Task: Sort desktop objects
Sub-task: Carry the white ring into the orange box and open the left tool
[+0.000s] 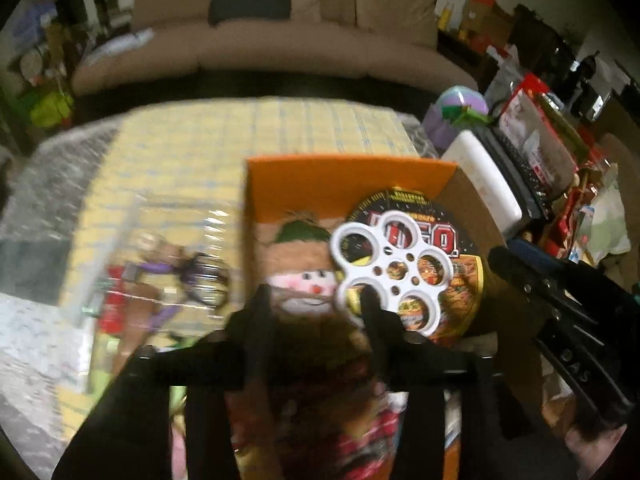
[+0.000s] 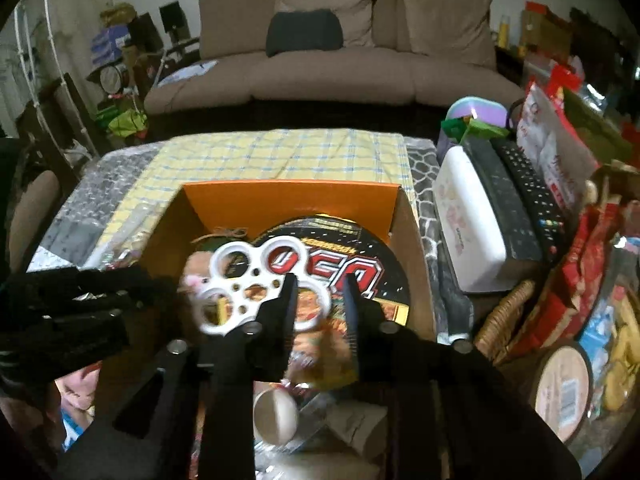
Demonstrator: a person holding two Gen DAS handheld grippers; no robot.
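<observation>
- A white plastic ring holder (image 1: pixel 394 270) with five round holes lies inside the cardboard box (image 1: pixel 466 200), on top of a round noodle bowl lid (image 2: pixel 360 264) and partly over a plush doll (image 1: pixel 306 284) with a green cap.
- In the left wrist view the left gripper (image 1: pixel 316 306) hangs over the box, its fingers parted; the doll's face shows between them and the right-hand finger overlaps the holder's lower left edge, with no squeeze on it.
- In the right wrist view the right gripper (image 2: pixel 320 292) stands with a narrow gap between its fingers; its left finger (image 2: pixel 286 300) crosses the holder's lower right loop, and the pads do not press on anything.
- The box has an orange inner wall at the back and rests on a yellow checked cloth (image 2: pixel 280 152).
- Left of the box lies a clear packet (image 1: pixel 160 280) with a doll in purple, blurred.
- Right of the box sit a white case (image 2: pixel 468 216), a remote control (image 2: pixel 528 196) and a wicker basket (image 2: pixel 504 316) among snack packets.
- A brown sofa (image 2: pixel 328 52) stands behind the table.
</observation>
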